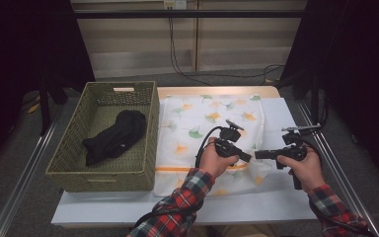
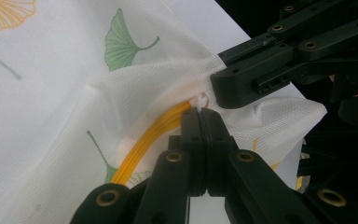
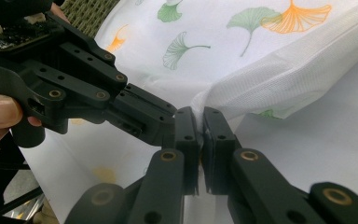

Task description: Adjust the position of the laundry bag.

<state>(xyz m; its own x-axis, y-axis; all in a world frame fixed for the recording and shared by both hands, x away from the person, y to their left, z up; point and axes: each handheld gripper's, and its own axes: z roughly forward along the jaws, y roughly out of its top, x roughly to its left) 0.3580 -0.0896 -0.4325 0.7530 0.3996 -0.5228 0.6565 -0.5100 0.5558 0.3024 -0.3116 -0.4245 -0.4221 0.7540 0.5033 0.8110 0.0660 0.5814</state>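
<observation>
A white tabletop [image 1: 128, 210] stands before a pale panelled wall, with dark curtains to either side. The landmark here is the woven green basket [image 1: 74, 168] on the table's left part; a dark bundle of clothing [image 1: 114, 136] lies inside it.

Just to the right of the basket, touching its wall, lies a white mesh laundry bag [image 1: 197, 123] printed with green and orange ginkgo leaves, and it has an orange zipper line [image 2: 144, 140] along its near edge. Both grippers meet at the bag's near right part, on the side away from the basket.

The left gripper [image 1: 245, 156] has its jaws pressed together at the end of the zipper line; in the left gripper view a small pull [image 2: 200, 99] shows just at their tips, so it looks clamped on the zipper end, though the mesh bunched there makes it hard to be certain that the pull itself is caught. The right gripper [image 1: 257, 154] points toward the basket and has its jaws clamped on a pinch of the white mesh right beside the other's tips, the fabric lifting into a ridge from that grip.

The step in hand appears to be opening the bag: one gripper anchors the cloth, the other takes the zipper. The next move probably calls for the right gripper to hold firm while the left draws the pull along the orange line toward the basket, keeping the pull low and in line with the track so the mesh does not snag or slip.
</observation>
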